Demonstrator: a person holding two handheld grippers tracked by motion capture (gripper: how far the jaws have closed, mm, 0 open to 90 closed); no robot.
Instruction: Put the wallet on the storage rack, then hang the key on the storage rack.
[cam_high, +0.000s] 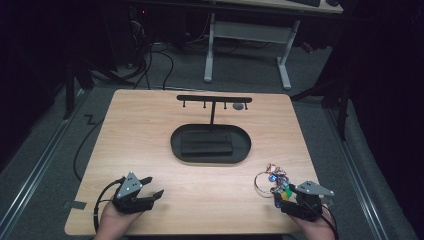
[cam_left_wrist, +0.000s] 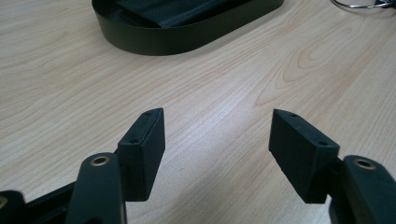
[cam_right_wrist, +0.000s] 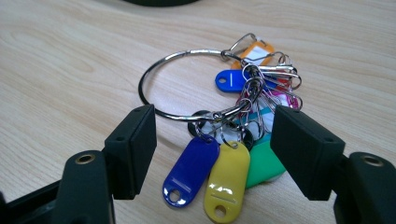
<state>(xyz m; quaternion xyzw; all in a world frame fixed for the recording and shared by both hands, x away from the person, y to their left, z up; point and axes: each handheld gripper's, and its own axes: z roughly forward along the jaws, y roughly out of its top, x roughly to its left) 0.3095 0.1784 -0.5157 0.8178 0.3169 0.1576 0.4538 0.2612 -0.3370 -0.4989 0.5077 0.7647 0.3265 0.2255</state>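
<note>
1. The key ring (cam_right_wrist: 182, 84) lies flat on the table (cam_high: 150, 150), near the front right corner in the high view (cam_high: 264, 181).
2. It is a large metal loop with a bunch of coloured tags (cam_right_wrist: 219, 172) clipped to it: blue, yellow, green, orange and pink ones show in the right gripper view.
3. The right gripper (cam_right_wrist: 215, 144) sits just behind the tags, its jaws spread wide with the blue, yellow and green tags between them; the pads press on nothing.
4. In the high view the right gripper (cam_high: 287, 197) is at the front right edge of the table, held in a hand (cam_high: 315, 227) that comes in from below.
5. The left gripper (cam_left_wrist: 217, 149) has its jaws wide apart over bare wood, with nothing between them.
6. In the high view it (cam_high: 150, 192) is near the front left corner, well apart from the key ring.
7. A black oval tray (cam_high: 210, 155) stands mid-table with a dark block inside it.
8. A black T-shaped rack (cam_high: 214, 100) with short pegs rises just behind the tray.
9. The tray's wall (cam_left_wrist: 187, 42) also shows at the top of the left gripper view.
</note>
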